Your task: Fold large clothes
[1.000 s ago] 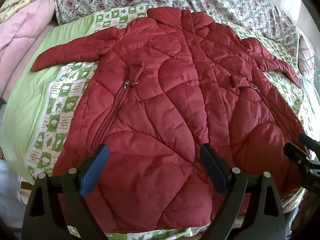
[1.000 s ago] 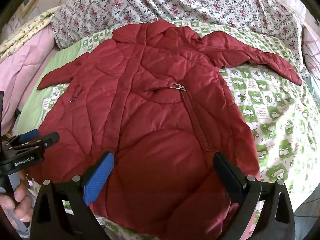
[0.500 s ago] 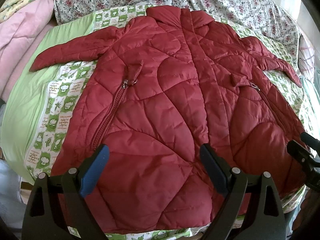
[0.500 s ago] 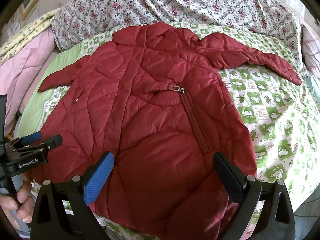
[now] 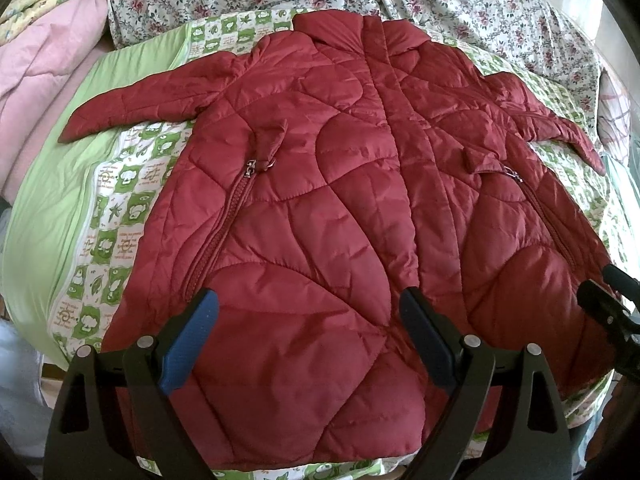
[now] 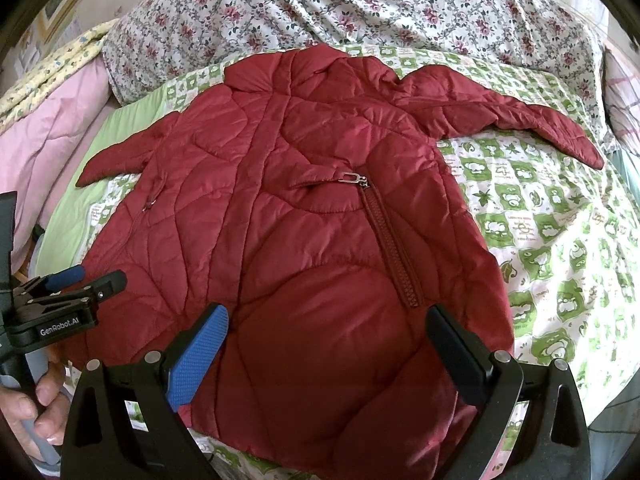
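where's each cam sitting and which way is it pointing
Left wrist: sits on the left tongs, low at the hem, facing up the red jacket toward the floral bedding; the right tongs' tips show at the right edge.
Right wrist: sits on the right tongs, same heading; the hand holding the left tongs shows.
Shared: jacket, green patterned sheet.

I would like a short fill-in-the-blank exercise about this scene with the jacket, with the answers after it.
1. The quilted jacket lying on the bed is ____ in colour.
2. Both sleeves of the jacket are spread ____ from its body.
3. The left gripper and right gripper hold ____.
4. The blanket under the jacket is white and ____.

Answers: red; outward; nothing; green
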`<state>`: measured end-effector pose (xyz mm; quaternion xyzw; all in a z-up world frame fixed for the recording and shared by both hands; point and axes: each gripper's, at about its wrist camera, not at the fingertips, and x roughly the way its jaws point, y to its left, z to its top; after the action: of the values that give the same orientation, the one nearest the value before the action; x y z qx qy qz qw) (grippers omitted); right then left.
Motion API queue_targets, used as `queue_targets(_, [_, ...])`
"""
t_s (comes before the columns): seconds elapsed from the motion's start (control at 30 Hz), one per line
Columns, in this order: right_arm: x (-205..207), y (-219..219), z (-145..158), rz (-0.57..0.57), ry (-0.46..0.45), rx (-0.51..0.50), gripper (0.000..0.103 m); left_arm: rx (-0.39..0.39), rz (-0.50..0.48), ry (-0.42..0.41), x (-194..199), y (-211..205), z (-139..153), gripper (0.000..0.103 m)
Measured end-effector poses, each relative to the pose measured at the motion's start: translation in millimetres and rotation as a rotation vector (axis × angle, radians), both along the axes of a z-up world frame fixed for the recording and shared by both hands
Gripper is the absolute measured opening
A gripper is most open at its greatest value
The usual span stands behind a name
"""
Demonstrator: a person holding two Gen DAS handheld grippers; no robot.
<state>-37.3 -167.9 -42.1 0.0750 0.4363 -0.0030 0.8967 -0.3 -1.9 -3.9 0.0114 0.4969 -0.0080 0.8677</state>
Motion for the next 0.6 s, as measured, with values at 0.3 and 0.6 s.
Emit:
queue_targets(0.3, [3,-4,-1,-0.004,-0.002,0.000,0.100,0.001,0.001,0.003,7,3,-6,0.093])
queue_targets(0.6, [10,-28,-7,-0.045,0.021,0.021,0.100,-0.001,0.001,0.062,17,6,-13,0.093])
